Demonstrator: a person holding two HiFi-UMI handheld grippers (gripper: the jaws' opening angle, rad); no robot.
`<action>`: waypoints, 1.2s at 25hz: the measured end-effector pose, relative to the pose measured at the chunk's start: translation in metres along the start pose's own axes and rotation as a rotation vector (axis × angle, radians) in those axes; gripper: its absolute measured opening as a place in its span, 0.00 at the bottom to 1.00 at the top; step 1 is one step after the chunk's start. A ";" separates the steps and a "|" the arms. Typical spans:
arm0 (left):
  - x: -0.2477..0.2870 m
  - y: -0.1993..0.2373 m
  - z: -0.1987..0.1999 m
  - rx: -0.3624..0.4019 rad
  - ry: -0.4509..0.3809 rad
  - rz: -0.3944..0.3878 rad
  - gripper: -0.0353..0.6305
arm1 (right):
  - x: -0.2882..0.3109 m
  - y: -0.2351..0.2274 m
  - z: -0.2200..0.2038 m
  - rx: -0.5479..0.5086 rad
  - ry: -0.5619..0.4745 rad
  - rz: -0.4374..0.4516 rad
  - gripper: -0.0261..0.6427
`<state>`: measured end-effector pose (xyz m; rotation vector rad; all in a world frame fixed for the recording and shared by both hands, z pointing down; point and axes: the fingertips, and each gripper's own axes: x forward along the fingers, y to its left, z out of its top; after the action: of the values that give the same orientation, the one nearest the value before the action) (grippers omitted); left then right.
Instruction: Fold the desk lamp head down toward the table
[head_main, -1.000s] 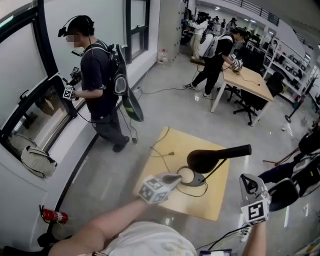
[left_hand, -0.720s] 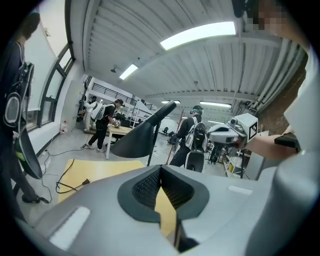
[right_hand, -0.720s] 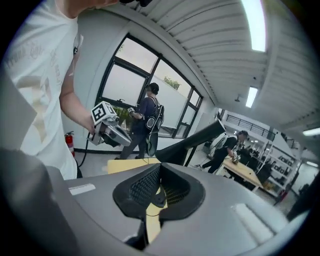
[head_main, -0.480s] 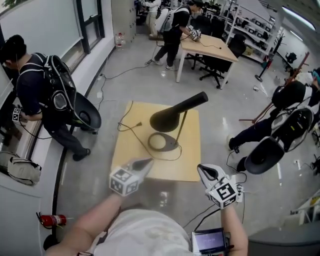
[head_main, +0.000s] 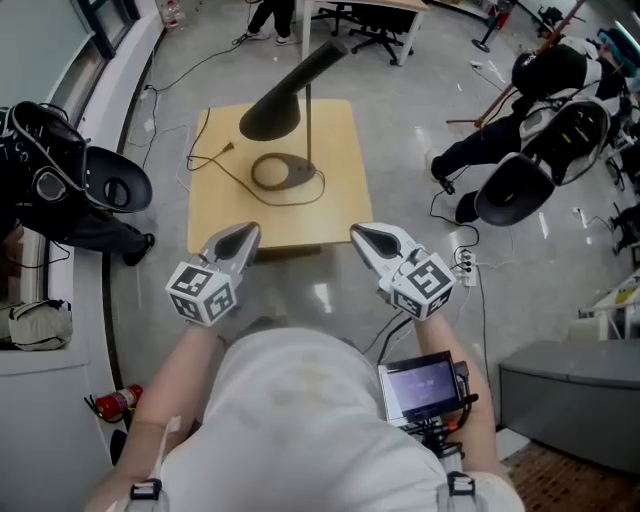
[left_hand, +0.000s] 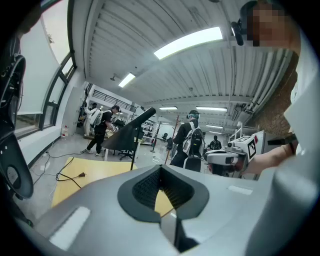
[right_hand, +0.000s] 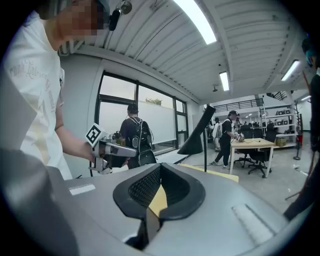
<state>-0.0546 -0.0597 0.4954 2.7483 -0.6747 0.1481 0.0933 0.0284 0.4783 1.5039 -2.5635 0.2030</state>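
White short-sleeved shirt (head_main: 300, 400), grey left tongs (head_main: 247, 233) and right tongs (head_main: 359, 234) bearing black-and-white marker cubes (head_main: 203, 292)

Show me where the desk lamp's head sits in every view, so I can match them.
Head view: lamp head, top centre.
Left gripper view: lamp head, left of centre, mid-height.
Right gripper view: lamp head, right of centre, mid-height.
Shared landmark: the yellow table beneath it.

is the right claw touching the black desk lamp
Apart. The head view shows the shut right claw short of the light wooden table, with bare tabletop between claw and black desk lamp.
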 end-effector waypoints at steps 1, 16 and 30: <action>0.000 -0.004 -0.002 -0.003 0.002 -0.004 0.06 | -0.001 0.004 0.000 0.005 -0.003 0.005 0.06; -0.003 -0.027 -0.003 -0.025 0.000 -0.040 0.06 | -0.002 0.032 0.005 0.056 -0.042 0.028 0.06; -0.005 -0.037 -0.014 -0.025 0.006 -0.031 0.06 | -0.008 0.026 -0.003 0.076 -0.067 0.030 0.06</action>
<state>-0.0416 -0.0218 0.4975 2.7324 -0.6274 0.1395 0.0746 0.0482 0.4785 1.5245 -2.6603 0.2615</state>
